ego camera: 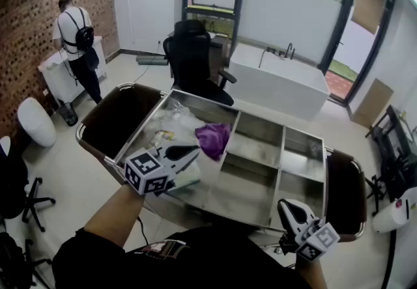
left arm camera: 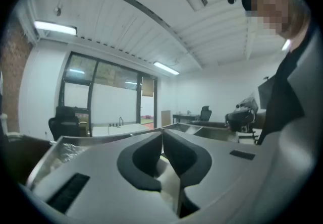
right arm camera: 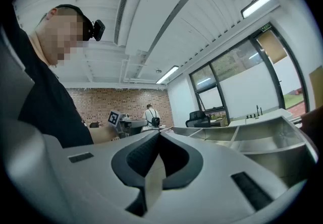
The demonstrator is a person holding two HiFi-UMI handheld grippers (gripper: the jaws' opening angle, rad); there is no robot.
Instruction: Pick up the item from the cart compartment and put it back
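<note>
A steel cart (ego camera: 244,187) with several compartments stands below me. Its large left compartment holds a purple cloth (ego camera: 214,138) and crumpled clear plastic bags (ego camera: 171,118). My left gripper (ego camera: 193,151) hovers over that compartment's near edge, pointing toward the purple cloth, a short way from it. Its jaws are shut with nothing between them, as the left gripper view (left arm camera: 162,132) also shows. My right gripper (ego camera: 285,205) hangs at the cart's near right corner, outside the compartments. It is shut and empty in the right gripper view (right arm camera: 159,132).
Brown bags hang at the cart's left end (ego camera: 120,118) and right end (ego camera: 342,183). A black office chair (ego camera: 192,53) and a white bathtub (ego camera: 280,82) stand behind the cart. A person (ego camera: 77,40) stands at the far left by a brick wall.
</note>
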